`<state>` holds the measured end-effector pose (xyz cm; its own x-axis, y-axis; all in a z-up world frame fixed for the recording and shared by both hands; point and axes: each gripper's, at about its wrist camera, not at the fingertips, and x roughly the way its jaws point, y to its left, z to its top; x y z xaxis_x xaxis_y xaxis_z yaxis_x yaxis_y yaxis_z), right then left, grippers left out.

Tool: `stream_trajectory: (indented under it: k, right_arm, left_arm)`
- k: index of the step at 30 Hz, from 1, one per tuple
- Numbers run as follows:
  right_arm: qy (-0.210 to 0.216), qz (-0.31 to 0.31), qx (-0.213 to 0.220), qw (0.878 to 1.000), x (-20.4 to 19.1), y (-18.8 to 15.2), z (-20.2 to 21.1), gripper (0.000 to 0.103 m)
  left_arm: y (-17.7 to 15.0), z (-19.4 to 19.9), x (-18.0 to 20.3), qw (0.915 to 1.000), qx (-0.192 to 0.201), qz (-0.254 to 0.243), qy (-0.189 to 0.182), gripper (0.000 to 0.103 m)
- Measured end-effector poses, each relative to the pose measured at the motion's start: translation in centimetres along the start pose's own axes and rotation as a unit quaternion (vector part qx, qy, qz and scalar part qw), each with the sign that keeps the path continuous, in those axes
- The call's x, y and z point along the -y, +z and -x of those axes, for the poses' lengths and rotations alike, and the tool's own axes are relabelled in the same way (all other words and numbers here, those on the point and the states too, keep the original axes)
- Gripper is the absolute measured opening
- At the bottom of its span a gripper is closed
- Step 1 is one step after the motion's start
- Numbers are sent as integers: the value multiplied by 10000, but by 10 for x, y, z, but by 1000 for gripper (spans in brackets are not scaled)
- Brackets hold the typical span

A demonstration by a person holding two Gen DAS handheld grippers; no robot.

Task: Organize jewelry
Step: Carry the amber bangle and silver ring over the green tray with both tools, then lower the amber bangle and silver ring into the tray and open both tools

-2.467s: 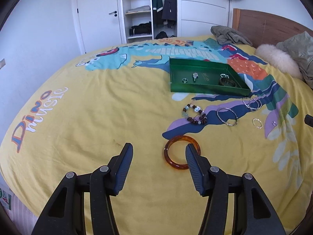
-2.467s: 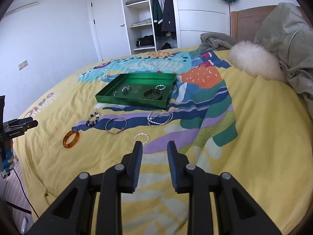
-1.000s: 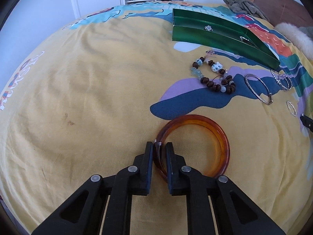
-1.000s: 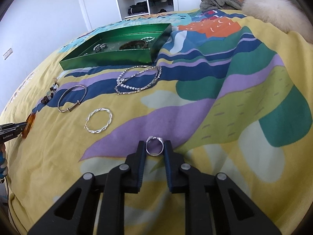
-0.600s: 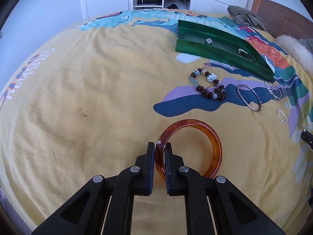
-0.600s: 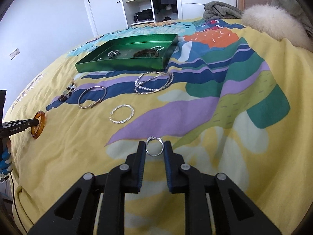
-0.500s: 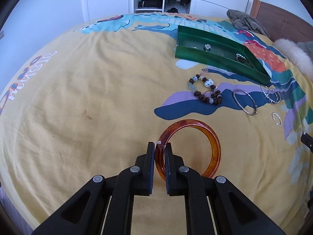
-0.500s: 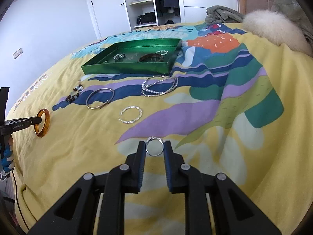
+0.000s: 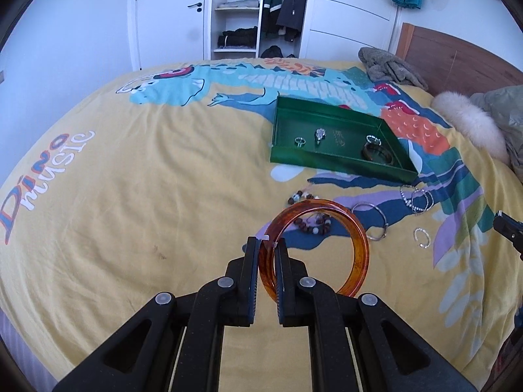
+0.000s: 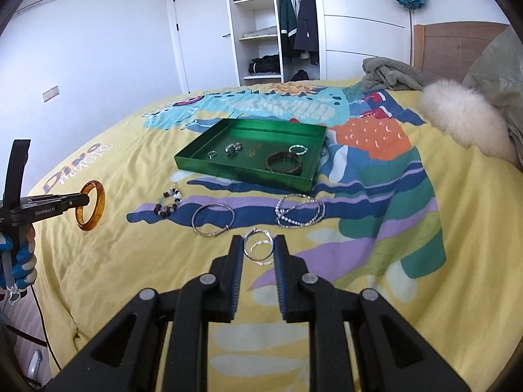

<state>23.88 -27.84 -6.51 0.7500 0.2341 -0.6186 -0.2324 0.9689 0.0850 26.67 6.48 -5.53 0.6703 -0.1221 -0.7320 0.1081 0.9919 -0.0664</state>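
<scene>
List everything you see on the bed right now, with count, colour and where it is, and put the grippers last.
green tray: 1, green, mid-bed; holds a dark bangle and several small silver pieces
beaded bracelet: 1, brown and pale beads, on the bed in front of the tray
silver bangle: 1, silver, right of the beads
sparkly bracelets: a small pile, silver, below the tray's right corner
twisted hoop: 1, silver, near the edge
amber bangle: 1, orange-brown, lifted off the bed
silver ring: 1, silver, lifted
left gripper: shut on the amber bangle
right gripper: shut on the silver ring
</scene>
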Motion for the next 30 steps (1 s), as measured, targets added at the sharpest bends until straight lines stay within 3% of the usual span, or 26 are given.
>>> stream_trajectory:
  k: [8,17,24,30]
  right_arm:
    - [3,-4,279,9996,1,69,-15,17]
    - [-35,-138,301,9994,20,142,-97,17]
    - [23,-178,-410,9990,43,136,-210,17]
    - [152,-7,-925,9956,51,118,-268,17]
  left_arm:
    - [68,-19,16,9998,186,-23,9,9]
    - [160,-107,42,9989,122,-131,443,9]
    - [198,-214,56,9976,-273,-5,636,9]
    - [205,-271,67,9953,-560,-108,780,9]
